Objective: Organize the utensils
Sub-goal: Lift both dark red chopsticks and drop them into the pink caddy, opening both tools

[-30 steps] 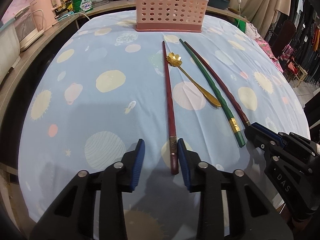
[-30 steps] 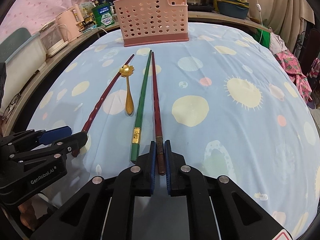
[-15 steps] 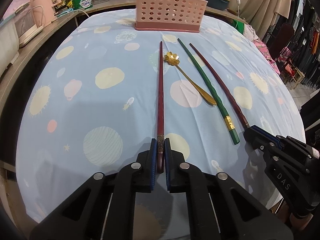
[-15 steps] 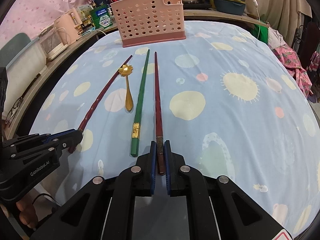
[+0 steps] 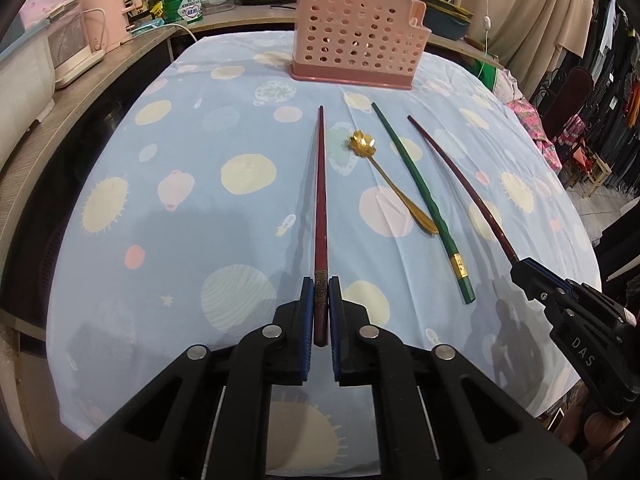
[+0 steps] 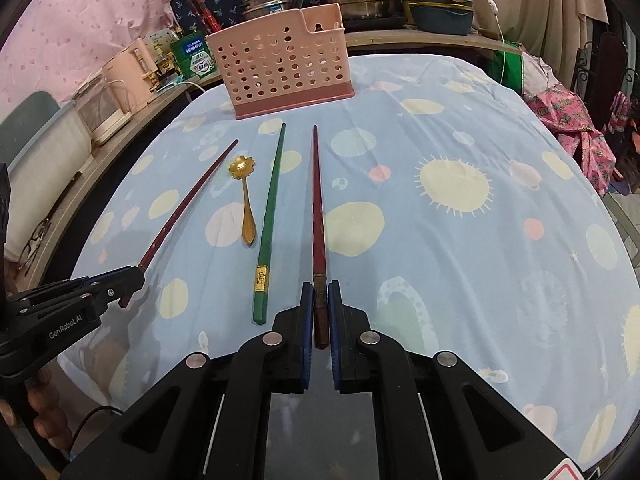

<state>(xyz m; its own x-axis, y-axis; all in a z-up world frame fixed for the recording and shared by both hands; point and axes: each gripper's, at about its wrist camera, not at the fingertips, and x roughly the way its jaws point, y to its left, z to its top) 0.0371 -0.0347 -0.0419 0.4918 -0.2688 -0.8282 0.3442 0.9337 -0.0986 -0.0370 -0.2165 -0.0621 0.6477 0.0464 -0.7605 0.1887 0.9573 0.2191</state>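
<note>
Nearest, the left tongs [image 5: 319, 298] grip the butt of one dark red chopstick [image 5: 320, 200], having just closed on it; the right tongs [image 6: 320, 300] clamp another red chopstick [image 6: 318, 208]. Between them on the desk [image 5: 192, 208] lie a green chopstick [image 6: 270, 216] and gold spoon [image 6: 245, 200]. Beyond stands the pink perforated basket [image 6: 280, 72], contents unclear, near the far edge; bare cloth lies rightward.

Pink wall [image 6: 100, 8], beige curtain [image 5: 520, 8], wooden counter [image 5: 100, 64]
</note>
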